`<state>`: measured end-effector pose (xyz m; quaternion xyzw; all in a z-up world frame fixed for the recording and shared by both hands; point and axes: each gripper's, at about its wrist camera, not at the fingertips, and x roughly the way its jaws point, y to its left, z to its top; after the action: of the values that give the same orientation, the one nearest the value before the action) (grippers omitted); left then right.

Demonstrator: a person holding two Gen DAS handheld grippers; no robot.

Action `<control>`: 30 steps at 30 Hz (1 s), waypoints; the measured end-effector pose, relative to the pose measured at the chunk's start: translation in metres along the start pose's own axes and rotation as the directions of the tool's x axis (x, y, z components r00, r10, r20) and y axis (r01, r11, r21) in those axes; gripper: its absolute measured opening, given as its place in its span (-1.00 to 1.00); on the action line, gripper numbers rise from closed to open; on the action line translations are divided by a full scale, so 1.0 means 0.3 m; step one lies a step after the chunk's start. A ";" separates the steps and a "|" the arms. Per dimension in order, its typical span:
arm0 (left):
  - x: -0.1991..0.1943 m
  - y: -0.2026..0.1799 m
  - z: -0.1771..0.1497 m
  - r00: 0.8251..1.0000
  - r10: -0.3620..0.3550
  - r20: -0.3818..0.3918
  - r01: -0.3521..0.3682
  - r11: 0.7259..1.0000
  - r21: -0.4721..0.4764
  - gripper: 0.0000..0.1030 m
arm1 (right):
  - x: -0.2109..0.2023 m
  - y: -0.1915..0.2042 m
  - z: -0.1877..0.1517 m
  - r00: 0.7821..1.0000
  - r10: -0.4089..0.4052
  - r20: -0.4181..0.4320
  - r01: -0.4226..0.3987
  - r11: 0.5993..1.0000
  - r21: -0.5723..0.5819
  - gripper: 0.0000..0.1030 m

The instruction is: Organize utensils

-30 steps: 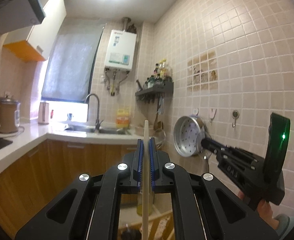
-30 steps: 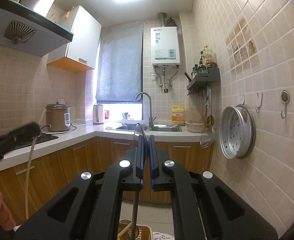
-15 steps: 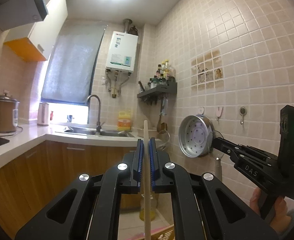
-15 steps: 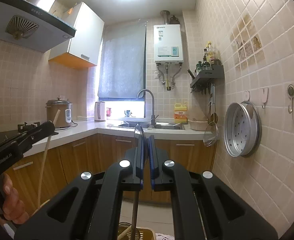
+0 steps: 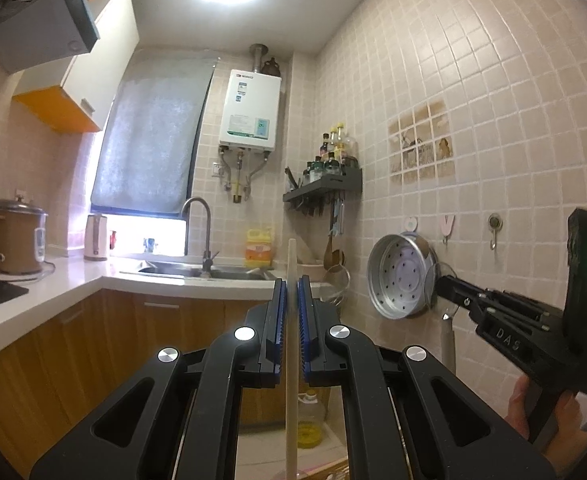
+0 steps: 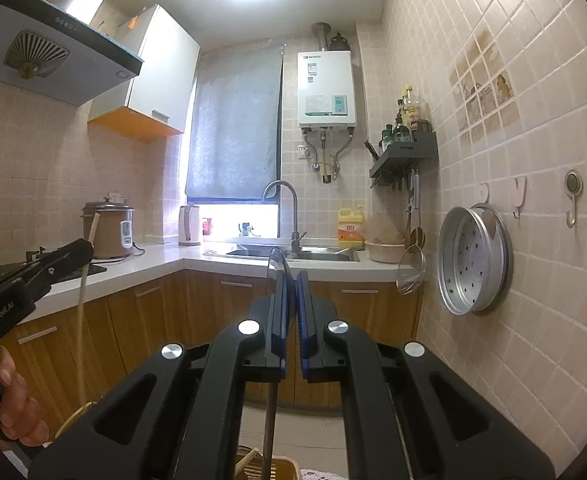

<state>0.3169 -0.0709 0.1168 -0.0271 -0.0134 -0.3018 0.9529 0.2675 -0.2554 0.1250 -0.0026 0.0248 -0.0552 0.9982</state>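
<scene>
Kitchen w/ L-shaped white tabletop (image 6: 165, 264) over wood cabinets, sink (image 6: 293, 254) under the window, perforated steamer tray (image 6: 473, 260) hung on the tiled wall at right. Both grippers pointed level, well above the floor.

Left gripper (image 5: 289, 292) was clamped narrow on a wooden utensil handle (image 5: 291, 360), pale stick standing upright between the blue pads, top poking just above them; its lower end was out of frame. Right gripper (image 6: 289, 284) was likewise pinched nearly closed on a metal utensil (image 6: 277, 268), rounded end up, dark shaft hanging straight down. Seen from the left cam it sat just in front of the steamer tray.

Below the right gripper, a woven utensil basket (image 6: 269, 466) at frame bottom, w/ another wooden piece already in it.

Judgement: step in hand looked like lowering utensils into that basket. To do it well, prob. keep each shaft vertical, centre it over the basket opening, lower before releasing, one hand at a time so the shafts don't clash.
</scene>
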 end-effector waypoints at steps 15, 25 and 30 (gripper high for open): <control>-0.023 -0.025 -0.037 0.999 0.032 -0.034 -0.031 0.999 0.039 -0.91 | -0.027 -0.003 -0.026 0.999 0.020 -0.029 -0.020 1.000 -0.016 -0.94; -0.045 0.004 -0.045 0.997 0.010 -0.074 -0.011 1.000 -0.005 -0.91 | -0.019 -0.024 -0.068 0.993 0.059 -0.101 -0.059 0.998 -0.003 -0.94; -0.065 0.016 -0.048 0.997 0.003 -0.082 -0.005 1.000 -0.021 -0.91 | -0.035 -0.012 -0.075 0.990 0.084 -0.112 -0.084 0.996 0.003 -0.94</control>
<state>0.3038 -0.0566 0.1015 -0.0248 0.0292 -0.3009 0.9529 0.2556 -0.2581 0.1032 0.0005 0.0811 -0.0132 0.9966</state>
